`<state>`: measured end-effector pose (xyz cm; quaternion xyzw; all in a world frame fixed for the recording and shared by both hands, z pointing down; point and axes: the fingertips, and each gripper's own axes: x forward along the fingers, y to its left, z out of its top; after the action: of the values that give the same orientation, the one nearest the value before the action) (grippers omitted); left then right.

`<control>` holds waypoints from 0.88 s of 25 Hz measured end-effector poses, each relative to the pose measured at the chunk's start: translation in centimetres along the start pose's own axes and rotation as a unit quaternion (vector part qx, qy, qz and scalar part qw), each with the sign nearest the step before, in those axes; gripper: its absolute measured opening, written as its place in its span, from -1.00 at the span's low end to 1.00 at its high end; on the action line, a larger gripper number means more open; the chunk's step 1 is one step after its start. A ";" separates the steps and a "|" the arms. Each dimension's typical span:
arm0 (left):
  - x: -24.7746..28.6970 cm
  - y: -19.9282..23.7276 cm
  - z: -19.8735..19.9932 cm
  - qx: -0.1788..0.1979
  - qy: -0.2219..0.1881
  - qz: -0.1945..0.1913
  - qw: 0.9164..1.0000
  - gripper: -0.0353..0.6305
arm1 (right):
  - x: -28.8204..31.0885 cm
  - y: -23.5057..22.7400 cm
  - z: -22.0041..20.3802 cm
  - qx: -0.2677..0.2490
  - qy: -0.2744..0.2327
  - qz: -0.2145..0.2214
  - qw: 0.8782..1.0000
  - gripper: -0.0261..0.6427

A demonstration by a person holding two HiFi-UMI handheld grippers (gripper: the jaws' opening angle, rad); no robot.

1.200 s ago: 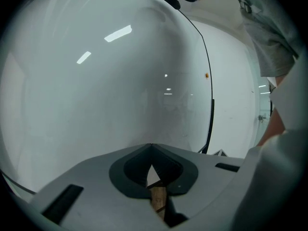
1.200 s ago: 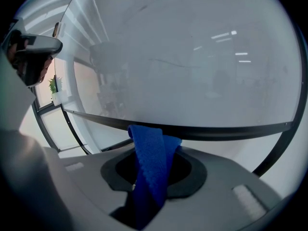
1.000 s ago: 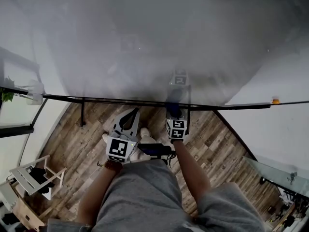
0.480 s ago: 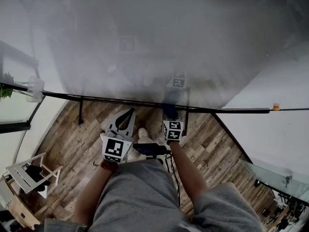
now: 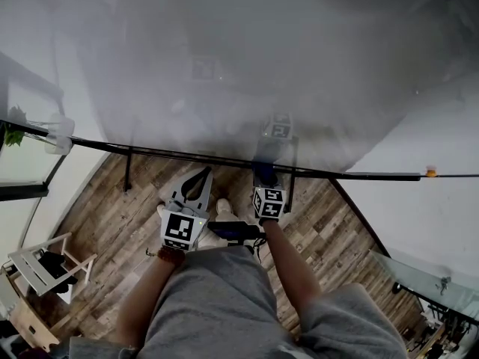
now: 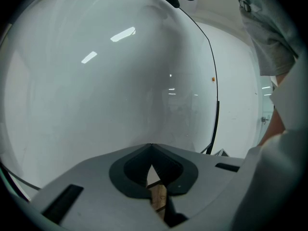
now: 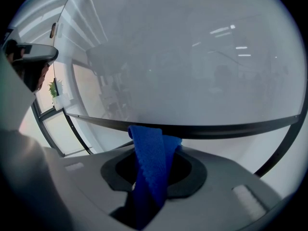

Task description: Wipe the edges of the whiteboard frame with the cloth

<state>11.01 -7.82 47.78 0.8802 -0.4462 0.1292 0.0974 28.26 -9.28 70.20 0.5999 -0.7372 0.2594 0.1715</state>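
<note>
Brown wood-plank flooring [image 5: 105, 223] lies under a large glossy white whiteboard [image 5: 239, 66], whose thin black frame [image 5: 187, 156] crosses the head view from the left edge to the right. The person in grey shorts [image 5: 217, 305] stands close to the board's bottom edge. A small orange spot [image 5: 428, 173] sits on the frame toward the right corner.

The right gripper [image 5: 263, 176] has its 2 jaws clamped on a folded blue cloth [image 7: 151, 167]. In the right gripper view the cloth's upper fold reaches the black bottom rail and looks to be touching it, about midway along that edge. The left gripper [image 5: 203, 173] hangs just beside it on the left, below the rail and apart from it. Its 2 jaws are pressed together at the tips with nothing between them, and only floor shows through the slot behind.

As to progress, I judge the bottom edge to be the stretch in hand. No streaks, dust or damp marks show on the frame, so the pictures don't tell how much of this rail is already done. The side edge seen in the left gripper view, the other side and the top edge show no sign of wiping either way. I would count them as left to do, along with whatever remains of the bottom rail toward the corners
</note>
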 end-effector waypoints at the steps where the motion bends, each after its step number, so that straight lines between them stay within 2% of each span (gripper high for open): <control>1: -0.1 0.2 0.0 0.000 0.000 0.001 1.000 -0.87 | 0.1 0.2 0.0 0.000 0.000 0.000 1.000 -0.54; 22: -3.8 3.9 -1.4 -0.006 0.009 0.032 0.999 -0.87 | 1.5 4.6 0.3 0.004 -0.001 0.024 1.000 -0.54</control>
<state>5.53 -6.83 48.14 0.8638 -0.4737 0.1374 0.1028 23.46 -9.99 69.99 0.5831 -0.7503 0.2657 0.1624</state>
